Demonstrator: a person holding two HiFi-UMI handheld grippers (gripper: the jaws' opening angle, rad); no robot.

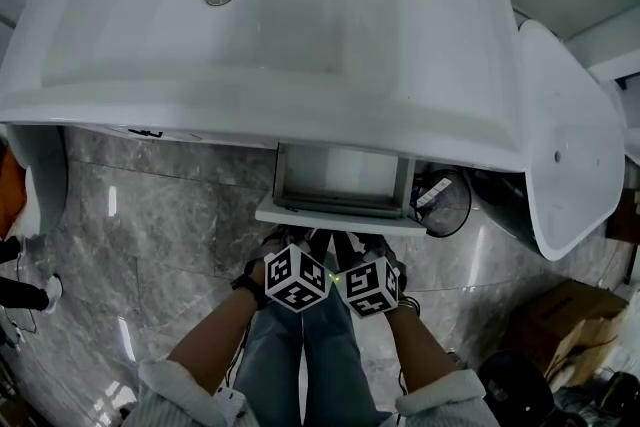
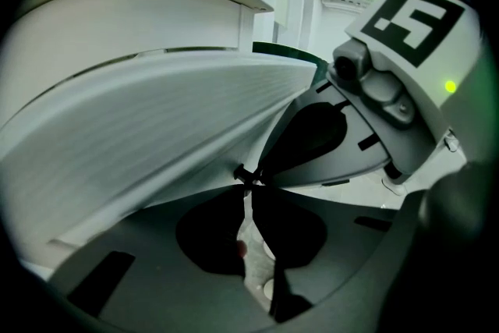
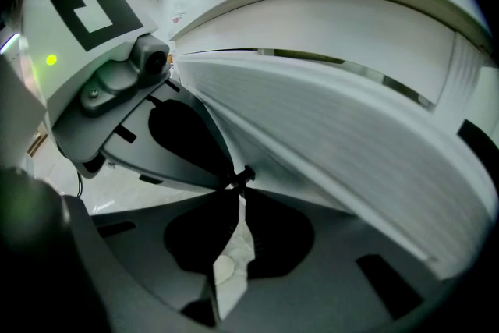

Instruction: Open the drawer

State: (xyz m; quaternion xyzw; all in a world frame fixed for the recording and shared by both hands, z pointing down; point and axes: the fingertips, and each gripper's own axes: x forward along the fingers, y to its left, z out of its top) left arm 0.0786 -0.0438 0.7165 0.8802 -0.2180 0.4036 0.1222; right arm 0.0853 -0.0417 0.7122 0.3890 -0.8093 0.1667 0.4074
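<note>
The drawer [image 1: 340, 215] stands part-way out from under the sink [image 1: 300, 15], its white front panel clear of the sink's front edge and its open box showing behind the panel.

The left gripper [image 2: 248, 175] is closed, its jaws meeting tip to tip with nothing visible between them. The right gripper [image 3: 238, 179] is closed and empty in the same way. Both lie side by side just in front of the sink, their tips right at the edge of the drawer's front panel. I cannot tell whether they press on that edge or only sit beside it.

The opening looks under way rather than finished, since part of the box is under the sink. The next move probably calls for a straight pull away from the sink, both grippers drawing evenly so the drawer does not skew.

The front panel's long axis runs left to right, parallel to the sink's front edge. The drawer faces outward from the sink, toward the person.
</note>
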